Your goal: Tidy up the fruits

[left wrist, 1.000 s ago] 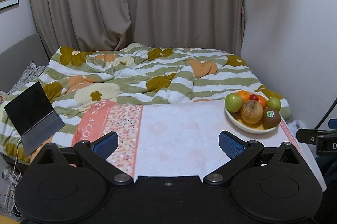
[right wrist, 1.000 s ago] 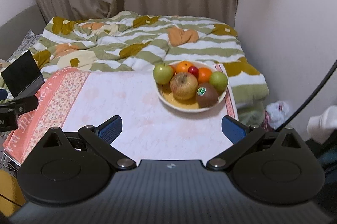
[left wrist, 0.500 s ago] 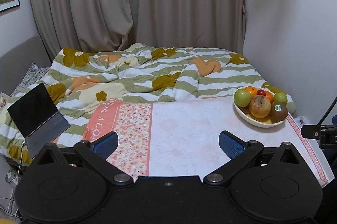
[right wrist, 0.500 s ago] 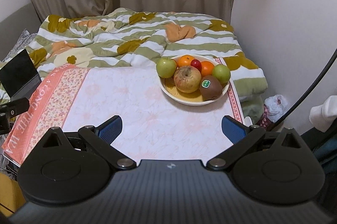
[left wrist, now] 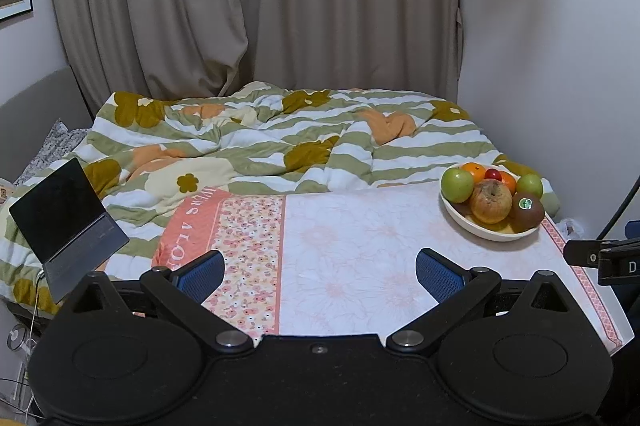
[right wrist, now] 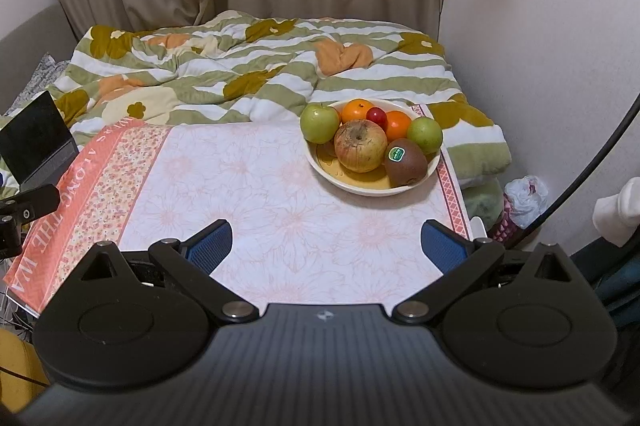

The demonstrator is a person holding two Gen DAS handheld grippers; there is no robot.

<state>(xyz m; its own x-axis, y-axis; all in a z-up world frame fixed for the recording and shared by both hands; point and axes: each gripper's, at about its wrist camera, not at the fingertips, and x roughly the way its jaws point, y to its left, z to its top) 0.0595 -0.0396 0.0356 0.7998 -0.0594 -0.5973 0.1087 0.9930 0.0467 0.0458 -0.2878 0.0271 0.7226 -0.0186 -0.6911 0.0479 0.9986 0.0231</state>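
Observation:
A cream bowl (right wrist: 372,186) stands at the far right of the table and also shows in the left wrist view (left wrist: 492,232). It holds a large reddish apple (right wrist: 360,145), two green apples (right wrist: 319,123) (right wrist: 425,135), two oranges (right wrist: 357,109), a small red fruit (right wrist: 376,114) and a kiwi (right wrist: 406,161) with a green sticker. My right gripper (right wrist: 326,246) is open and empty, hovering above the table's near edge, short of the bowl. My left gripper (left wrist: 320,270) is open and empty over the table's near left part.
The table carries a white floral cloth (right wrist: 256,197) with an orange patterned band (right wrist: 96,193) at the left. Behind it lies a bed with a green striped duvet (right wrist: 240,73). An open laptop (left wrist: 64,222) sits at the left. A wall (right wrist: 540,45) stands close on the right.
Both grippers have drawn back and risen a little, so more of the table shows. The bowl and fruits have not moved. Both stay open.

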